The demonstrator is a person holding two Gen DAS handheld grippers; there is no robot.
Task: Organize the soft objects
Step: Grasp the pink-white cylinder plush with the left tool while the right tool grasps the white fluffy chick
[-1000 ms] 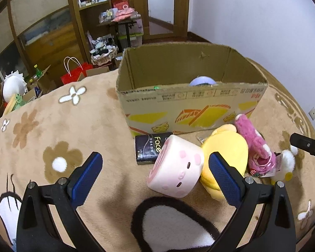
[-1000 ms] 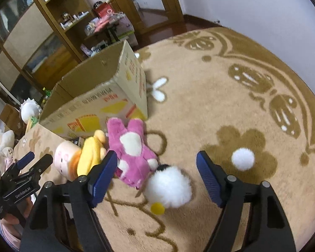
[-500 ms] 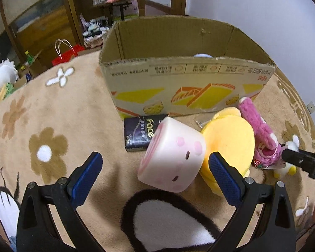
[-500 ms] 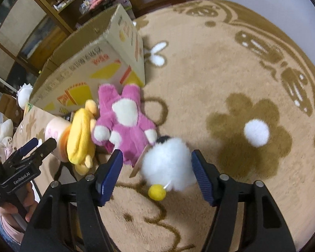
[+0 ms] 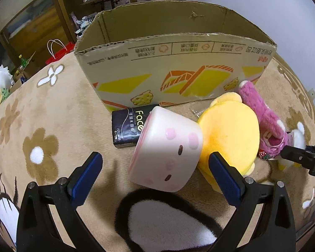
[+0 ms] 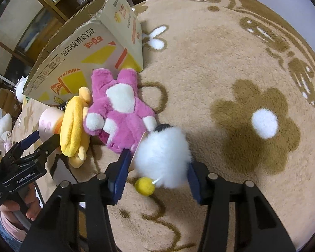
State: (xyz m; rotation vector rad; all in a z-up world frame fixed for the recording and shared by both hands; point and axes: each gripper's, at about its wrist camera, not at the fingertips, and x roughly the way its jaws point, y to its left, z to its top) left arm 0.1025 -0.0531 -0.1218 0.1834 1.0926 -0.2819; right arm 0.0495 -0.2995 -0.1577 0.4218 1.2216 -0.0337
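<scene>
Room: cluttered wooden shelving and a red bag are standing behind a tan plush rug patterned with brown-and-white flowers; everything is lying on that rug.
Container: a cardboard box is sitting open-topped on the rug, its printed front wall facing the toys; from this low angle its floor is hidden, so I cannot tell what is lying in it.
Left to sort: four soft toys are lying outside the box, just in front of it, beside a dark tissue pack.
Pink cylinder plush: it is lying tilted against the yellow plush, part-covering the tissue pack.
Pink bear: it is lying face up, touching the yellow plush and near the box corner.
White fluffy toy: it is lying by the bear's feet, a yellow pom below it.
Left gripper: its jaws are standing wide open around the pink cylinder plush, holding nothing, pads not yet touching it.
Right gripper: its jaws have just been closing, with the white fluffy toy between them; the pads are reaching its fur, so a grip is looking formed or nearly so.
Progress: judging by the pile outside, the sorting is looking early; each of these toys is still waiting to go in.
</scene>
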